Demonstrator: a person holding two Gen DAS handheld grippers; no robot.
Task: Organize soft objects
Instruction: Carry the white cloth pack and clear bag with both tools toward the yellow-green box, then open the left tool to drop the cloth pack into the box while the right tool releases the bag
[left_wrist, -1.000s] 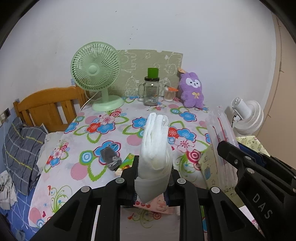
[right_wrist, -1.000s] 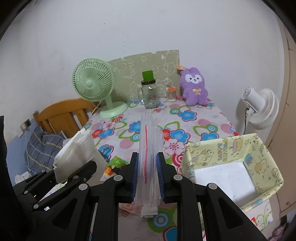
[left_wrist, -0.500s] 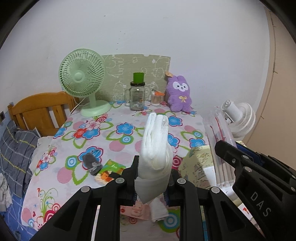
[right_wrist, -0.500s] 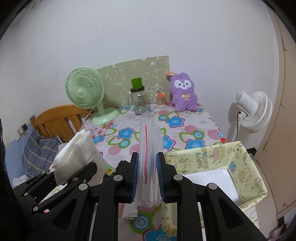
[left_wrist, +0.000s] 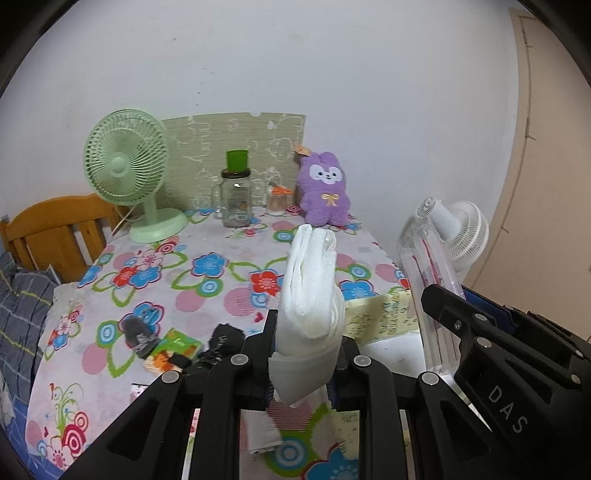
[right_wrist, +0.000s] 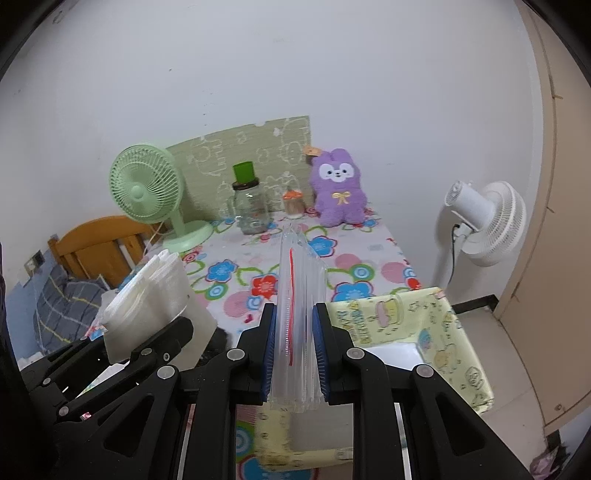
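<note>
Folded white cloth (left_wrist: 310, 291) is pinched upright in the left gripper (left_wrist: 304, 363); a clear plastic zip-bag bundle (right_wrist: 297, 325) is clamped in the right gripper (right_wrist: 294, 354), above the yellow printed fabric bin (right_wrist: 454, 332). Both are judged light, limp and slippery, best gripped mid-fold.

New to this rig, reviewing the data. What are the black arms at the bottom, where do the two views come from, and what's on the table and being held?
No robot here: a person carries a handheld claw in each hand, with a fisheye camera on each looking along its fingers.

In the left wrist view, the left claw is shut on a folded white cloth. In the right wrist view, the right claw is shut on a clear zip bag pack.

The floral tablecloth carries a green fan, a glass jar, a purple plush and small dark items near the front edge. A yellow fabric bin stands at the table's right side.
</note>
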